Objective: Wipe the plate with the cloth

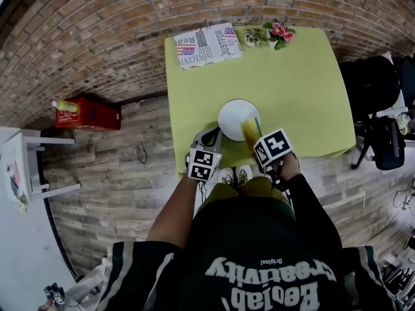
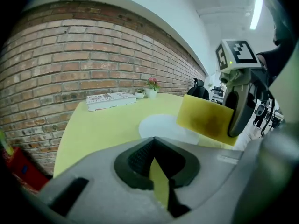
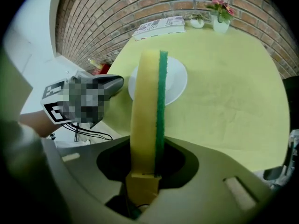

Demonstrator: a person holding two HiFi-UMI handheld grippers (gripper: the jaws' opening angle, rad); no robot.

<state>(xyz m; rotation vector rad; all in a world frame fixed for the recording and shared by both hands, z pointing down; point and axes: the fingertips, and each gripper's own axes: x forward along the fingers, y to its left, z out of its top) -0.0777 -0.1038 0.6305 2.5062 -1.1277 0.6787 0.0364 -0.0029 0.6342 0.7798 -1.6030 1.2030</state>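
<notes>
Currently the right gripper [image 3: 142, 178] is clamping a sponge [image 3: 147, 106]. Its jaws are closing on the sponge's near end, and the rest is standing out straight ahead of them, edge-on. The yellow foam is facing left of the jaws and the green scrub layer is facing right.

The plate [image 3: 176, 80] is white, round and bare, and it is lying flat on the green table [image 1: 285, 83] directly ahead of the right jaws. The sponge's far end is overlapping it in the right gripper view. Whether sponge and plate are touching cannot be told from any view.

The left gripper [image 2: 156, 171] is holding nothing. Its jaws are meeting at the tips, and only a thin sliver of table colour is showing between them. For these jaws the plate is lying ahead and slightly to the right, near them. The sponge and the right gripper are hanging further right, over the plate's right-hand side. Seen from the right jaws, the left gripper is sitting to the left, just beside the plate's near-left rim.

Well beyond both sets of jaws, at the table's far edge, a folded newspaper [image 1: 207, 46] is lying flat. A small pot of pink flowers [image 1: 280, 34] is standing to its right. A brick wall [image 2: 70, 55] is running behind the table.
</notes>
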